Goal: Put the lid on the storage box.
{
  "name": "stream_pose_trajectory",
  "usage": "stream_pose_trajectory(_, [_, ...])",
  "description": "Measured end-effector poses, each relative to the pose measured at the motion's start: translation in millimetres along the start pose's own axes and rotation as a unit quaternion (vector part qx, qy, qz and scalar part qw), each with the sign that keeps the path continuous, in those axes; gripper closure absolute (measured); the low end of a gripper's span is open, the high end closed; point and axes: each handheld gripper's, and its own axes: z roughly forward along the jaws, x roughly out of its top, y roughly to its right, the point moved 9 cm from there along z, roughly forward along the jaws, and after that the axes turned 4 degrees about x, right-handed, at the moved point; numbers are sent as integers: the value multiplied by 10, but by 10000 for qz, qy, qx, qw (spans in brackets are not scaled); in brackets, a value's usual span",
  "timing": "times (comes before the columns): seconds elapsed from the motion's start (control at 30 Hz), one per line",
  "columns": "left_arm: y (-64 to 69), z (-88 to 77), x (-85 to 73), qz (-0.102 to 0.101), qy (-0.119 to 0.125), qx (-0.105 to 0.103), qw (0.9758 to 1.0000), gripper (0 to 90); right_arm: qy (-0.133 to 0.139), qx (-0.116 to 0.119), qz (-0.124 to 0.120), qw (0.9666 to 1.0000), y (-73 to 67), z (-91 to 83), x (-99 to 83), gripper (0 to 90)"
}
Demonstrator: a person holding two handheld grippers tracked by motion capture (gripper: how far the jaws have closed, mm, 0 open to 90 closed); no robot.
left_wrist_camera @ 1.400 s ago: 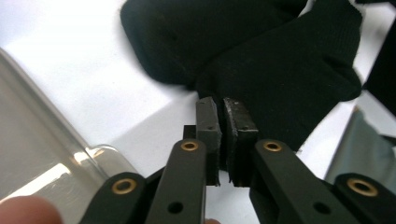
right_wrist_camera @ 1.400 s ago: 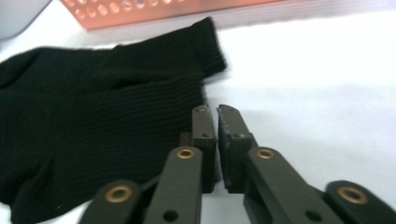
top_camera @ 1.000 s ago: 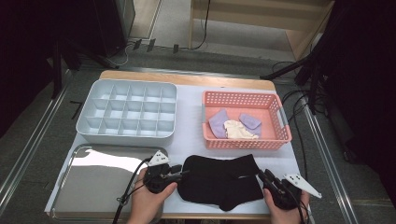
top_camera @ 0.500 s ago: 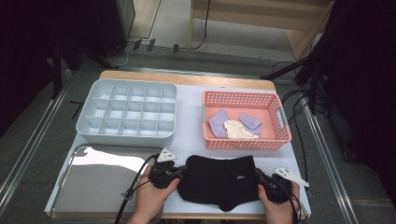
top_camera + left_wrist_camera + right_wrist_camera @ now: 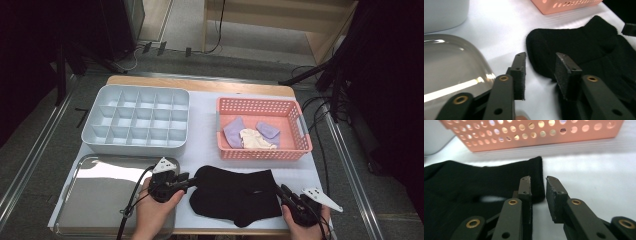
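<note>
Two black socks (image 5: 235, 195) lie overlapped on the white mat near the table's front edge. My left gripper (image 5: 191, 179) sits at their left end. In the left gripper view its jaws have just been opening and this gripper (image 5: 541, 75) is open, with the black sock's rounded end (image 5: 574, 47) between the pads, which are not pressing it. My right gripper (image 5: 281, 191) is at the socks' right end. Its jaws have also just been opening, and this gripper (image 5: 538, 195) is open by a narrow gap at the sock's cuff edge (image 5: 534, 170).
A pink basket (image 5: 265, 152) behind the socks holds two purple socks (image 5: 233, 132) and a cream one (image 5: 255, 139). A grey compartment box (image 5: 137, 120) stands at the back left. A shiny metal tray (image 5: 100, 197) lies at the front left, under my left hand.
The right hand has edged slightly in toward the sock's cuff. The left hand has stayed at the other end. The socks lie almost as before.
</note>
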Motion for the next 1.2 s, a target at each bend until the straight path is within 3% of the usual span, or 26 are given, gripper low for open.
stream_pose_trajectory(0.2, [45,-165,-145,111,-11,-123,9999,566,-59,128,35,9999,-63,-217,-109,723])
stream_pose_trajectory(0.27, [93,-187,-183,161,-38,-302,9994,522,-149,146,18,9998,-92,-224,-161,703])
stream_pose_trajectory(0.47, [200,-136,-251,362,-203,-399,9983,487,-426,79,-150,9990,-128,-174,-278,643])
stream_pose_trajectory(0.6, [239,-76,-352,564,-492,-248,9969,586,-540,-33,-296,9981,-134,-212,-349,630])
stream_pose_trajectory(0.8, [274,-53,-373,716,-564,-115,9958,677,-534,-66,-372,9979,-115,-258,-375,664])
stream_pose_trajectory(0.97, [300,-53,-400,868,-659,-150,9939,838,-572,-60,-497,9971,-179,-241,-393,811])
stream_pose_trajectory(1.1, [302,-60,-395,819,-677,-227,9941,841,-603,125,-332,9975,-188,-263,-380,808])
stream_pose_trajectory(1.2, [294,-66,-396,812,-702,-252,9939,848,-412,188,-148,9989,-174,-288,-314,759])
